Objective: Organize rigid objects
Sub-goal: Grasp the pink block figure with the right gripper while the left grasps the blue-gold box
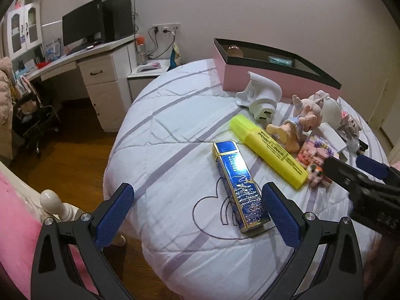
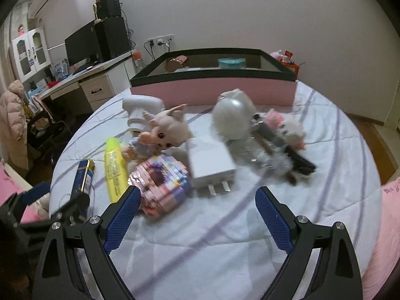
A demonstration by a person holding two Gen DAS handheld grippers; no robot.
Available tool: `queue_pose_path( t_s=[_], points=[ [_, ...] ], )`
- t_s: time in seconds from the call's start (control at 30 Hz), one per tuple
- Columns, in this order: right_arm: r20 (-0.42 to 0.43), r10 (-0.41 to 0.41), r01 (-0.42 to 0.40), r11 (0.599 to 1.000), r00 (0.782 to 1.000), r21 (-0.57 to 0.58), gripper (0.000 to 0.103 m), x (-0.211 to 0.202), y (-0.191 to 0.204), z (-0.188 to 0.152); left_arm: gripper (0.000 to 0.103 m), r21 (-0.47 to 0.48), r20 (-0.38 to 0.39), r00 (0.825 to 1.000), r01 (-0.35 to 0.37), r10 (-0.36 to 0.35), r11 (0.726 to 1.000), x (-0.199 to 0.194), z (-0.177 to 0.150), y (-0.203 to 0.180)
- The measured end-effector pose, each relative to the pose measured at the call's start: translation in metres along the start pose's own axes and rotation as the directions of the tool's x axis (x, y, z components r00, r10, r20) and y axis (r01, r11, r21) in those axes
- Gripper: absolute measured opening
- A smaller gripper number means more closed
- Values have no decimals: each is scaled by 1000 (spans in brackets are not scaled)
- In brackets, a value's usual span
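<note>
Nearest the left wrist camera, the left gripper (image 1: 197, 197) stood with its jaws wide and nothing pressed between the pads; a blue-and-gold box (image 1: 238, 187) lay on the quilt (image 1: 175, 115) between them, its near end just beside the right-hand pad. The right gripper (image 2: 197, 201) was likewise spread wide and empty, hanging over bare quilt with a pink block model (image 2: 162, 185) close to its left pad. The surface was a white quilt crossed by grey stripes, with an outlined heart drawn on it. Along its far edge sat a pink box (image 1: 262, 77) with a black rim, open at the top. Beyond lay a wood floor, a white desk (image 1: 100, 55) carrying a dark monitor and speakers, and a plain wall with sockets. The left view showed the yellow highlighter (image 1: 270, 147) whole, slanted beside the blue box, and a white plug-in device (image 1: 260, 92) near the pink box. Only the right view showed clearly the white charger (image 2: 212, 162) with its prongs toward the camera, a white round object (image 2: 231, 117) — blurred — and the small plush toy (image 2: 290, 127) farther right. A doll (image 2: 162, 130) lay between highlighter and charger.
</note>
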State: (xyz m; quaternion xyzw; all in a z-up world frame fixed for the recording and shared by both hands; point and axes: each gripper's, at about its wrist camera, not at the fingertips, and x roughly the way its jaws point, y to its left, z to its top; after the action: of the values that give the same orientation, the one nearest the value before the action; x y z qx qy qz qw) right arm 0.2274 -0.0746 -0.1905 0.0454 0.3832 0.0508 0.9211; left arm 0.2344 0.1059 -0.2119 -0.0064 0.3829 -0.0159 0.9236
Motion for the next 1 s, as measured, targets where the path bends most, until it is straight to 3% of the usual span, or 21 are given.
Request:
queue_pose_path(
  t_s=[0.33, 0.43, 0.57, 0.77, 1.0],
  points=[
    [-53, 12, -9, 998, 999, 59, 93, 16, 11, 6, 103, 21, -2, 1000, 30, -30, 999, -2, -1, 5],
    [-50, 29, -27, 999, 998, 44, 87, 13, 9, 4, 103, 27, -3, 999, 36, -36, 999, -2, -3, 5],
    [-51, 49, -47, 999, 998, 25, 69, 2, 3, -2, 103, 35, -2, 999, 38, -38, 999, -3, -3, 4],
    [-38, 57, -56, 998, 998, 22, 69, -15, -7, -6, 103, 38, -11, 999, 35, -35, 999, 1, -2, 1],
    [-65, 61, -61, 998, 996, -3, 69, 5, 16, 2, 103, 56, -9, 999, 33, -33, 998, 0, -1, -2]
  ],
)
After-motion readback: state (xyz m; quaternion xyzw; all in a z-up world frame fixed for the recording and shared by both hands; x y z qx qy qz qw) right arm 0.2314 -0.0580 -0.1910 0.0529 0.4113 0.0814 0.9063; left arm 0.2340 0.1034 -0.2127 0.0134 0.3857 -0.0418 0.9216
